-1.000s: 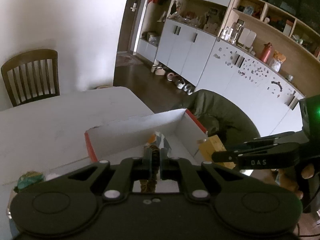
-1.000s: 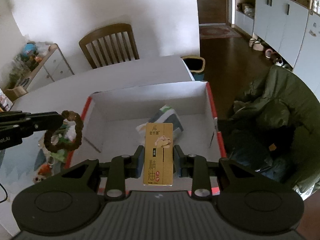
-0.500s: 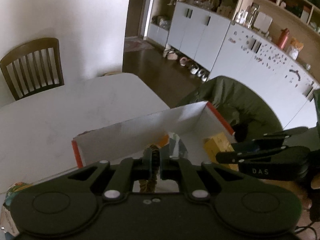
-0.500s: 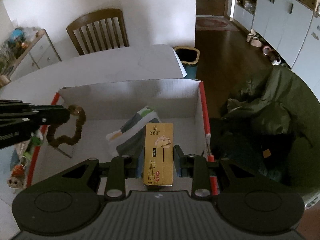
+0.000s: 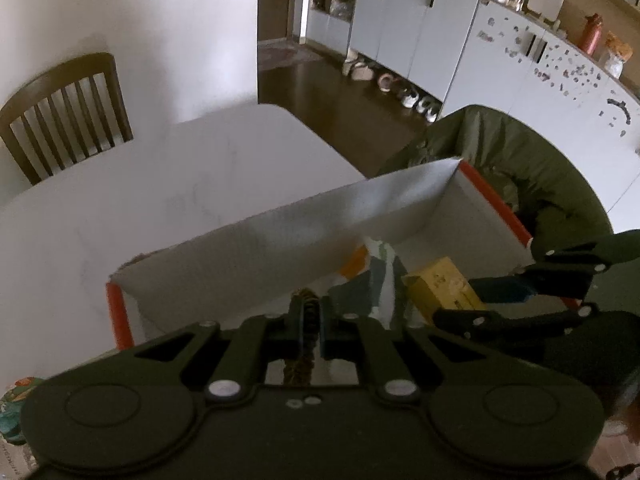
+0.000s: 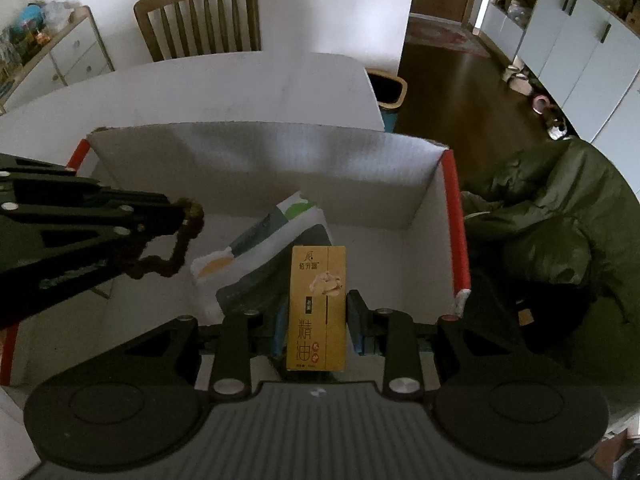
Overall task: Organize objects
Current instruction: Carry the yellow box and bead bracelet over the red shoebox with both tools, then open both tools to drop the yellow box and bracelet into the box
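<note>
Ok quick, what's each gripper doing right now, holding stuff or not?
Left gripper: shut on the bead bracelet, over the cardboard box.
Right gripper: shut on the yellow carton, over the same box.

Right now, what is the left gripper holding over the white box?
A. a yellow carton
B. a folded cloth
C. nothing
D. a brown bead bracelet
D: in the right wrist view the left gripper is shut on the brown bead bracelet, which dangles above the white box.
</note>
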Available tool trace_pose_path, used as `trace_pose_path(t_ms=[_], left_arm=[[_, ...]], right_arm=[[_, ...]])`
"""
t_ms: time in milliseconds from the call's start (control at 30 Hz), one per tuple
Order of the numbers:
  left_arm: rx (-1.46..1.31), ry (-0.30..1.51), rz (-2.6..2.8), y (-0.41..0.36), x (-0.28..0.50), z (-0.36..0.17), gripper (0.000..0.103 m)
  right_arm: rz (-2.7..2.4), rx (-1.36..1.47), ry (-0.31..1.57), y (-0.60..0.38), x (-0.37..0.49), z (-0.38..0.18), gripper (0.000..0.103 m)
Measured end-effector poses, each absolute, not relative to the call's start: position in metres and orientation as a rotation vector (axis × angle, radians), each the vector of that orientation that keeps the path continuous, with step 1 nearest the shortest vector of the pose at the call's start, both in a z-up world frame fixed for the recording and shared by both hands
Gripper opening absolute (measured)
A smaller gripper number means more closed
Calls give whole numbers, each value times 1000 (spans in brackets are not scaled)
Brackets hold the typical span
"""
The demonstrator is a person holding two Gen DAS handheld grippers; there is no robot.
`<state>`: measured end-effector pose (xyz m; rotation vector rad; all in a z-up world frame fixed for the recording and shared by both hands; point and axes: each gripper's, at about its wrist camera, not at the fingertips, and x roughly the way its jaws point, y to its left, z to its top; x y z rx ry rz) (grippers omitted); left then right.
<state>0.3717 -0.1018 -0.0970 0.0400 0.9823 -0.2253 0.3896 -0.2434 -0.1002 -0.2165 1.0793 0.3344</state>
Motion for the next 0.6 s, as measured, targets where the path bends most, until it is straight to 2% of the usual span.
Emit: trace_pose_path(t_ms=[600], left_arm=[[-1, 1108, -199, -104, 386, -131, 6]], right_arm=[[370, -230, 1067, -244, 387, -106, 30]])
